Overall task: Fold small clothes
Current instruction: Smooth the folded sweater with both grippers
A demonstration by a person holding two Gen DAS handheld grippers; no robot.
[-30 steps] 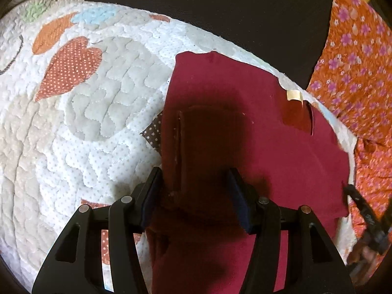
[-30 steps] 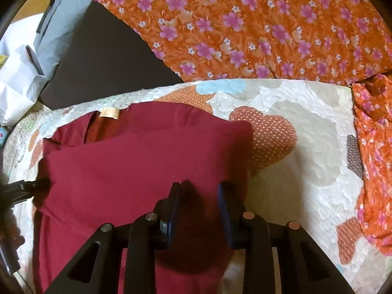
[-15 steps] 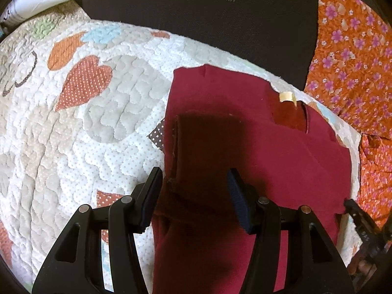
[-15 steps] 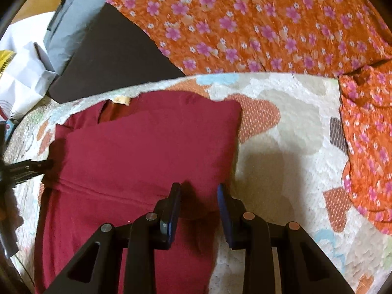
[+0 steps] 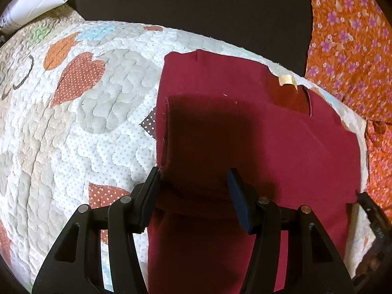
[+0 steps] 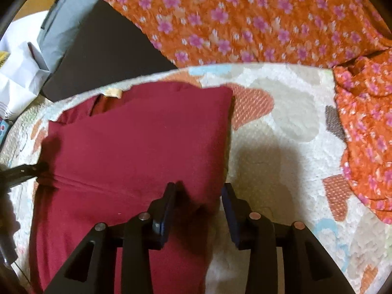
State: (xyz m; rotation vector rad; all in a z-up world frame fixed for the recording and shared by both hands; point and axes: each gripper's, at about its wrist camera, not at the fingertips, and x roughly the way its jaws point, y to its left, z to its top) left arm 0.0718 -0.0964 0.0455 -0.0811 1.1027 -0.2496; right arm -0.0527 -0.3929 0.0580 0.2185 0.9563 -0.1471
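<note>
Maroon shirt (image 5: pixel 257 147) shows a blank tan neck label (image 5: pixel 285 80); both grippers (image 5: pixel 193 186) (image 6: pixel 199 197) gape, right's jaws just widened.

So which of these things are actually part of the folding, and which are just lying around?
Part of the job:
- maroon shirt
- left claw
- right claw
- heart-patterned quilt beneath it

Lying about:
- orange floral cloth
- black board
- white paper

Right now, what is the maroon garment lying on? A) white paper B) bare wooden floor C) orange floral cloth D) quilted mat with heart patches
D: the maroon garment lies flat on the quilted mat with heart patches; the orange floral cloth sits beyond the mat's edge.
</note>
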